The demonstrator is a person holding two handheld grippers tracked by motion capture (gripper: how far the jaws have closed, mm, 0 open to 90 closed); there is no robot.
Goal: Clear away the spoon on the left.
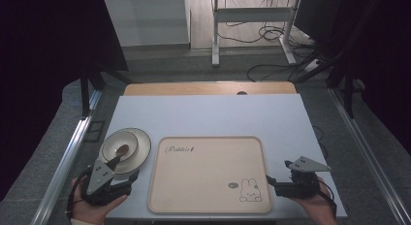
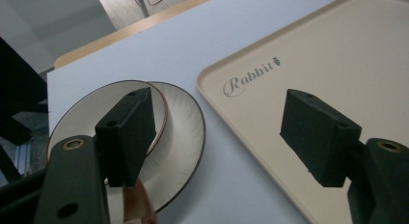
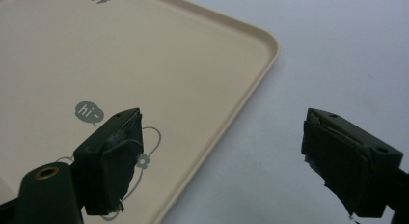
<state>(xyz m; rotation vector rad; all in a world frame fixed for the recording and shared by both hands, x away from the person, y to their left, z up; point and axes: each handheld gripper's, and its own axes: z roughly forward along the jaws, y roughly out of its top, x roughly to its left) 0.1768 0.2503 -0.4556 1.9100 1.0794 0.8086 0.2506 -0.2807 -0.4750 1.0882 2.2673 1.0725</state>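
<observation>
On the beige tray (image 1: 208, 174) in front of you, the word "Rabbit" is printed in grey script near the far left corner, with a small carrot mark right after it. You can read it most clearly in the left gripper view, on the tray (image 2: 337, 55) between your left gripper's fingers (image 2: 128, 132). Near the tray's near right corner sits a small grey speech bubble that reads "hi~", just above a line drawing of a rabbit. In the right gripper view that bubble lies on the tray (image 3: 159, 55) just beside one finger of your right gripper.
</observation>
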